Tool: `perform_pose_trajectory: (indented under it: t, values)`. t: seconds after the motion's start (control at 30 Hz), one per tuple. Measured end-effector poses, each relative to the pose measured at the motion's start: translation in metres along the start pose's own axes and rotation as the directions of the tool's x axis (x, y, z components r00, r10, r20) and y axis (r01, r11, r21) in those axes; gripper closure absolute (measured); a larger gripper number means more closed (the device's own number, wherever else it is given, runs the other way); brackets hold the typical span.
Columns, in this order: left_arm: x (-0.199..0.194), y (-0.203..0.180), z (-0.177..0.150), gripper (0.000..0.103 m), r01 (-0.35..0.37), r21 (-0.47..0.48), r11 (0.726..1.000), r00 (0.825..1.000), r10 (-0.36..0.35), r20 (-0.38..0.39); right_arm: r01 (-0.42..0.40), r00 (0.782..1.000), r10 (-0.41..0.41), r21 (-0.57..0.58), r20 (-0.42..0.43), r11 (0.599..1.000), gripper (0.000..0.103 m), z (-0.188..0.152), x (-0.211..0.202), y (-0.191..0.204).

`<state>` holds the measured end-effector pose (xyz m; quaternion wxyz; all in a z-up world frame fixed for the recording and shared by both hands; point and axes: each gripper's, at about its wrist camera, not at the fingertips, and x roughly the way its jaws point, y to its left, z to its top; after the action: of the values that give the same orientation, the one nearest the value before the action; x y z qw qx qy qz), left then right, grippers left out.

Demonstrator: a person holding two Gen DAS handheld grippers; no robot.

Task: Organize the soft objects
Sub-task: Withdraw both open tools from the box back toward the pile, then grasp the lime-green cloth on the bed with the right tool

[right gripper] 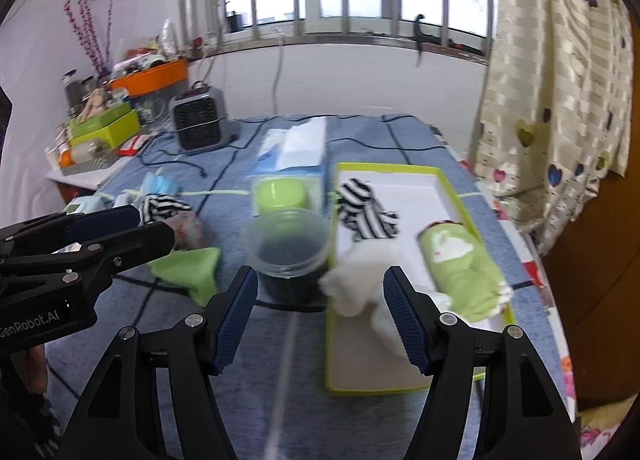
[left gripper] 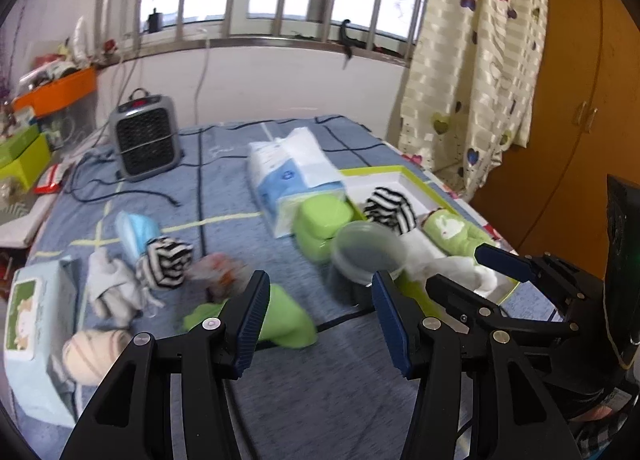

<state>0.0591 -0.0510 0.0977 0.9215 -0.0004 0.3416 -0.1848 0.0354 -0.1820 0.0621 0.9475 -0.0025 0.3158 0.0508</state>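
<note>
A green-rimmed white tray [right gripper: 404,376] lies on the blue cloth at the right. In it are a striped sock [right gripper: 366,215], a white cloth [right gripper: 360,284] and a green rabbit cloth [right gripper: 460,264]. My right gripper [right gripper: 320,320] is open and empty, just in front of the white cloth. My left gripper [left gripper: 318,320] is open and empty above a green cloth [left gripper: 286,320]. Left of it lie a striped sock [left gripper: 164,264], a grey cloth [left gripper: 112,288] and a beige striped sock [left gripper: 94,352]. The right gripper [left gripper: 504,260] shows in the left wrist view over the tray [left gripper: 506,290].
A clear round tub [right gripper: 288,244] stands next to the tray's left rim. Behind it are a green box [right gripper: 280,191] and a tissue pack [right gripper: 296,151]. A grey heater [right gripper: 200,121] and cables sit at the back left. A wipes pack [left gripper: 36,324] lies at the left.
</note>
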Motion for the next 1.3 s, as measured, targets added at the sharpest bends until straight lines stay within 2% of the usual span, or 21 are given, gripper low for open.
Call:
perform_pose_trajectory:
  t: [0.33, 0.6, 0.97, 1.1, 1.3]
  values:
    - [-0.013, 0.046, -0.020, 0.051, -0.077, -0.069, 0.995, 0.997, 0.077, 0.000, -0.072, 0.997, 0.070, -0.058, -0.029, 0.996, 0.037, -0.004, 0.015, 0.033]
    - [-0.017, 0.072, -0.028, 0.051, -0.112, -0.115, 0.987, 0.994, 0.112, -0.008, -0.121, 0.991, 0.114, -0.112, -0.073, 0.986, 0.037, -0.007, 0.029, 0.059]
    - [-0.015, 0.098, -0.036, 0.051, -0.118, -0.155, 0.981, 0.993, 0.115, -0.025, -0.208, 0.972, 0.187, -0.150, -0.144, 0.967, 0.037, -0.003, 0.064, 0.087]
    - [-0.014, 0.106, -0.037, 0.051, -0.122, -0.165, 0.979, 0.992, 0.118, -0.034, -0.232, 0.963, 0.202, -0.171, -0.179, 0.958, 0.028, 0.000, 0.079, 0.097]
    - [-0.011, 0.112, -0.038, 0.051, -0.126, -0.173, 0.977, 0.992, 0.120, -0.040, -0.231, 0.961, 0.188, -0.210, -0.205, 0.950, 0.027, 0.001, 0.094, 0.110]
